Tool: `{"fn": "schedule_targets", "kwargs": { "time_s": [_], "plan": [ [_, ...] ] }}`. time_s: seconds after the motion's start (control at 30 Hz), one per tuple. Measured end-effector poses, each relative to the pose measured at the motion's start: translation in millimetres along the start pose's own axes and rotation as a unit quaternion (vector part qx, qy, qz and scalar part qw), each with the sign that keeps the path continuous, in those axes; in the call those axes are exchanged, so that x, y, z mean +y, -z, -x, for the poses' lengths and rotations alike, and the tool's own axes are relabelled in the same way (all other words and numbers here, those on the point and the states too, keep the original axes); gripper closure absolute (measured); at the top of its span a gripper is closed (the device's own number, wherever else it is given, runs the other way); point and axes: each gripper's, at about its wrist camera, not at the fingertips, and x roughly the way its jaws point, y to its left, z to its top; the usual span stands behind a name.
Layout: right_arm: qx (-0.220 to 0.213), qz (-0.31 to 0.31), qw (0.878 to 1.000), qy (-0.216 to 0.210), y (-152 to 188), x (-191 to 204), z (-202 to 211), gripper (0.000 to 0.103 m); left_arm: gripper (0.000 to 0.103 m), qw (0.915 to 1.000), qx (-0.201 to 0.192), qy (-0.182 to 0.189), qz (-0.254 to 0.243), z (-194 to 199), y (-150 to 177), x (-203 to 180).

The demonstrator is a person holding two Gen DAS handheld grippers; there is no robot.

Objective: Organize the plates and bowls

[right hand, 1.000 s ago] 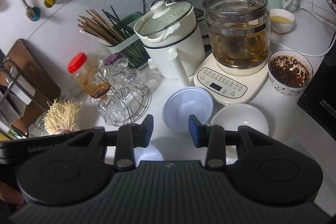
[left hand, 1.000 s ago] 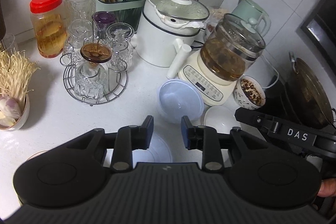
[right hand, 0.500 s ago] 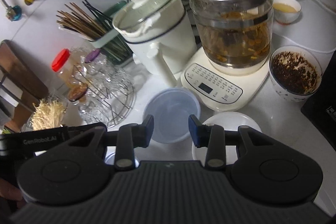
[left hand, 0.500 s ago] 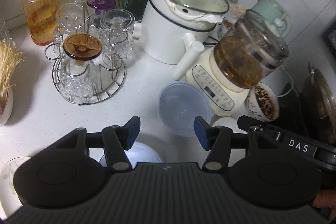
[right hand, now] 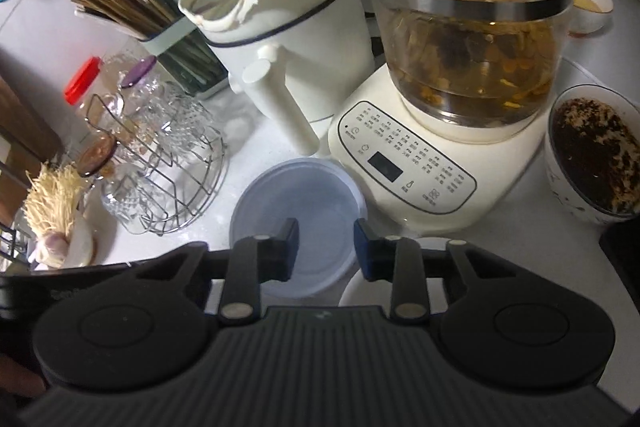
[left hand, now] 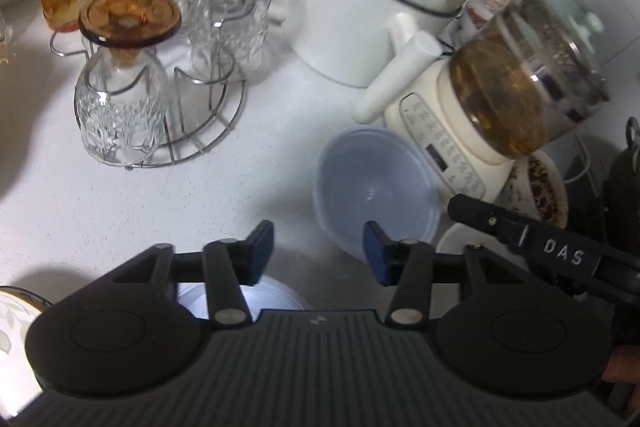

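Observation:
A translucent blue bowl (left hand: pixel 372 191) (right hand: pixel 296 211) stands on the white counter in front of the kettle base. My right gripper (right hand: pixel 325 247) hangs over its near side, jaws closing, the bowl's right rim near the right finger; the pads touch nothing. A white plate (right hand: pixel 354 291) (left hand: pixel 456 239) lies partly under that gripper. My left gripper (left hand: pixel 318 253) hovers over bare counter left of the blue bowl, jaws closing on nothing. Under it sits a white bowl (left hand: pixel 260 297), mostly hidden. A patterned plate (left hand: pixel 12 311) peeks in at the lower left.
A tea kettle on a cream base (right hand: pixel 404 163), a white lidded pot (right hand: pixel 288 27) and a wire rack of glasses (left hand: pixel 160 75) crowd the back. A bowl of dark bits (right hand: pixel 592 163) stands right. Chopstick holder (right hand: pixel 176 39) and red-lidded jar (right hand: pixel 80 79) sit far left.
Both grippers have come down and forward toward the blue bowl, which looks larger. The left jaws widened, then narrowed a little. The right jaws have narrowed.

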Motion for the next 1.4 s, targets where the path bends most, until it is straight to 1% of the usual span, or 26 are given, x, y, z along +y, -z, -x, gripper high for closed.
{"fn": "schedule_targets", "kwargs": {
  "time_s": [0.1, 0.13, 0.17, 0.27, 0.37, 0.43, 0.53, 0.6, 0.63, 0.8, 0.93, 1.07, 1.3, 1.4],
  "plan": [
    [0.004, 0.011, 1.0, 0.009, -2, 2, -8, 0.075, 0.055, 0.9999, -0.004, 0.005, 0.008, -5, -3, 3],
    [0.006, 0.012, 1.0, 0.014, -2, 2, -11, 0.077, 0.055, 0.9999, -0.007, 0.006, 0.014, -6, -4, 4],
    [0.008, 0.01, 1.0, 0.022, -3, 1, -13, 0.081, 0.055, 0.9998, -0.008, 0.007, 0.016, -8, -6, 4],
    [0.014, 0.0, 0.999, 0.031, -2, -4, -20, 0.082, 0.056, 0.9998, -0.007, 0.006, 0.015, -15, -11, 3],
    [0.02, -0.005, 0.999, 0.03, -2, -8, -27, 0.082, 0.061, 0.9999, -0.006, 0.005, 0.015, -22, -15, 1],
    [0.021, 0.001, 0.999, 0.03, -2, -8, -32, 0.082, 0.066, 0.9999, -0.005, 0.001, 0.012, -26, -14, 0],
    [0.022, 0.007, 0.999, 0.031, -1, -8, -36, 0.083, 0.077, 0.9998, 0.002, 0.003, 0.019, -34, -13, 1],
    [0.022, 0.015, 0.999, 0.031, 0, -7, -39, 0.083, 0.089, 0.9997, 0.004, 0.004, 0.022, -38, -11, 1],
    [0.023, 0.015, 0.999, 0.028, 0, -7, -40, 0.085, 0.09, 0.9997, 0.005, 0.005, 0.022, -40, -10, 1],
    [0.028, 0.013, 0.999, 0.021, -1, -11, -45, 0.09, 0.091, 0.9997, -0.003, 0.002, 0.023, -40, -8, 1],
    [0.027, 0.006, 1.0, 0.012, -3, -12, -41, 0.09, 0.091, 0.9996, -0.009, 0.003, 0.028, -36, -8, 2],
    [0.026, -0.004, 1.0, -0.004, -3, -13, -33, 0.09, 0.091, 0.9991, -0.025, -0.004, 0.033, -25, -8, 0],
    [0.017, -0.017, 1.0, -0.017, 0, -10, -12, 0.09, 0.091, 0.9987, -0.028, 0.006, 0.042, -1, -4, 0],
    [0.009, -0.019, 0.999, -0.023, 0, -5, -1, 0.09, 0.091, 0.9985, -0.038, 0.007, 0.04, 14, -1, -2]
  ]
}}
